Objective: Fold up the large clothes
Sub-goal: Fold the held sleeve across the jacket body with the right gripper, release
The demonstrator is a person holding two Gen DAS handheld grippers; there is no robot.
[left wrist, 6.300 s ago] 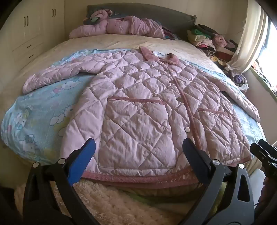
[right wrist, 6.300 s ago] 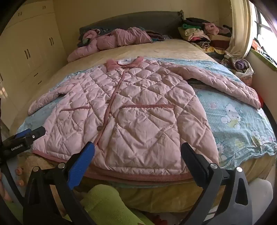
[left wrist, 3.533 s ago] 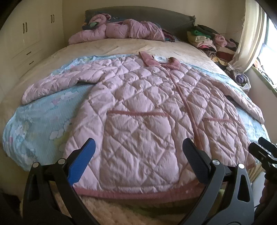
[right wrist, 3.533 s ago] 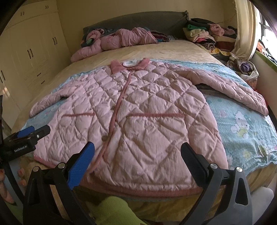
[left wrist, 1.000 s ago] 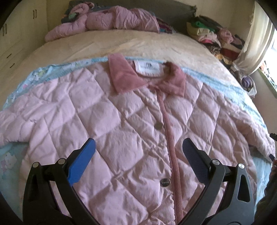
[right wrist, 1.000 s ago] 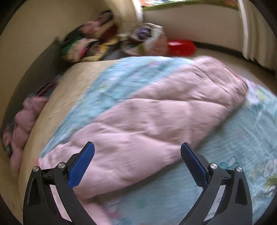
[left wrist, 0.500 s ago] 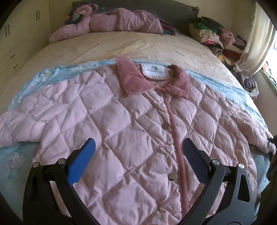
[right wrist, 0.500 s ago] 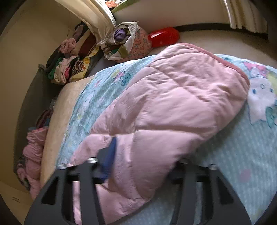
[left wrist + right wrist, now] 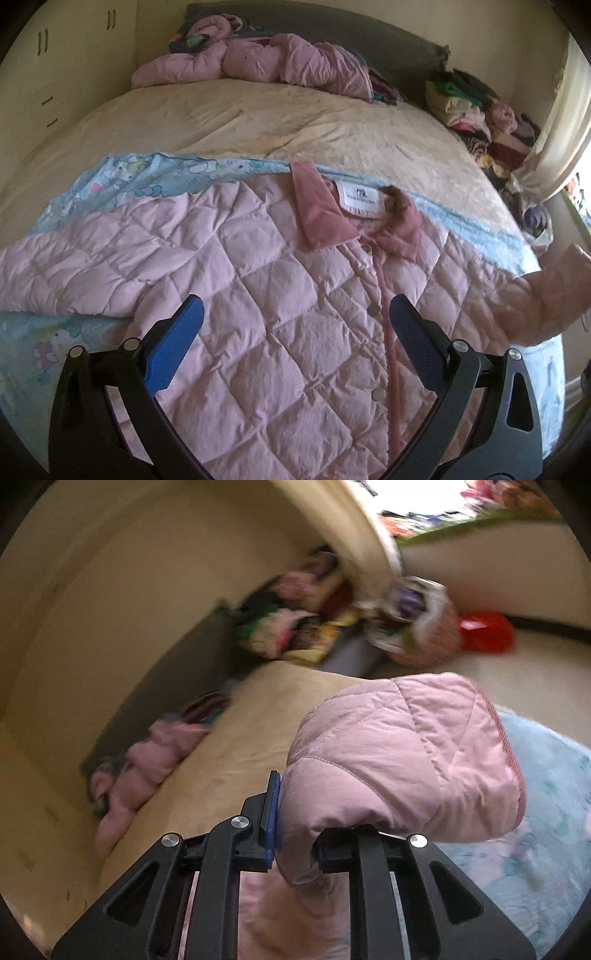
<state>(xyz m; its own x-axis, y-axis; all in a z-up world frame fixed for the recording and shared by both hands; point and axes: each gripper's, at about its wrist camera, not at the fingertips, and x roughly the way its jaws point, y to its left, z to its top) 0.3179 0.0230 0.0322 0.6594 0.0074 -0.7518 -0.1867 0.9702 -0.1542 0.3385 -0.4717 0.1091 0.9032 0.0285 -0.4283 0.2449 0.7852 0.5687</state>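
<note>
R gripper [image 9: 295, 834] jaws just closed on jacket sleeve [image 9: 402, 746]; L gripper [image 9: 295, 347] open.

White neck label [image 9: 361, 194] inside the jacket collar [image 9: 317, 212], beyond the open jaws; print too small to read.

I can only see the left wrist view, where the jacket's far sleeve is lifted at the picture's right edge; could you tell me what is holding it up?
Observer: The right tool is shut on the sleeve of the pink quilted jacket, close to the cuff; its jaws have just been closing on it.
Operator: Thank you. Does the cuff hang free?
Observer: Yes, the cuff end bulges past the jaws, clear of the blue cartoon-print sheet.
Operator: And what lies beyond it?
Observer: A red object on the floor beside a bag of clothes.
</note>
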